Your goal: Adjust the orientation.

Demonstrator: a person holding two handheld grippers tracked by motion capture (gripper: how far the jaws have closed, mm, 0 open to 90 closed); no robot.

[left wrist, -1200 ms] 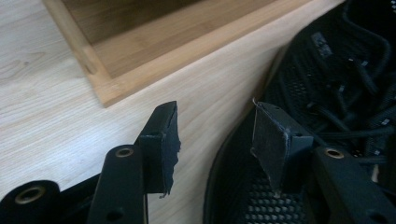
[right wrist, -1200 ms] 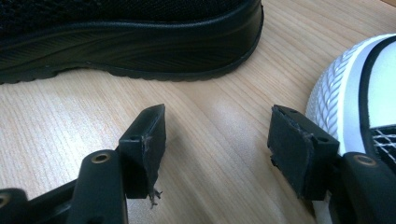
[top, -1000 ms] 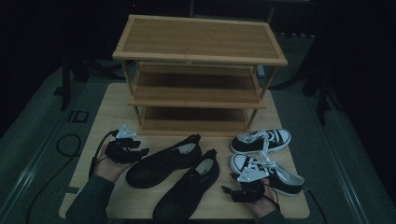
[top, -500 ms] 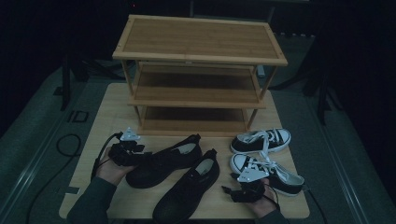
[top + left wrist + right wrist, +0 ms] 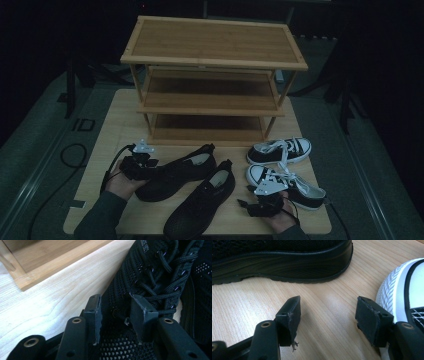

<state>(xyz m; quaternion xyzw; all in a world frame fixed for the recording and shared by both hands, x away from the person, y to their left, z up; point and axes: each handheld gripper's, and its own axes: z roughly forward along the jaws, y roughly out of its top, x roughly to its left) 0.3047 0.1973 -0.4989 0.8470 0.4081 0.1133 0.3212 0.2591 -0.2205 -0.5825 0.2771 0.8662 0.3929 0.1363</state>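
1. Shoe (image 5: 150, 277), black mesh, lies on the counter (image 5: 115, 125) before the shelf rack (image 5: 212, 75).
2. Left gripper (image 5: 115, 312) straddles its toe; jaws have just been closing, pads apparently not yet pressing.
3. Right gripper (image 5: 328, 312) rests spread, holding nothing.

a pale wooden table (image 5: 107, 127) carries a three-tier wooden shoe rack (image 5: 212, 75) at its far side. in front of the rack lie two black shoes (image 5: 192, 182); right of them, seemingly two black-and-white sneakers (image 5: 282, 162).

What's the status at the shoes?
Left tongs closing over black mesh lace-up shoe, grip unconfirmed. Right tongs open, empty, above wooden table. Nothing in the way.
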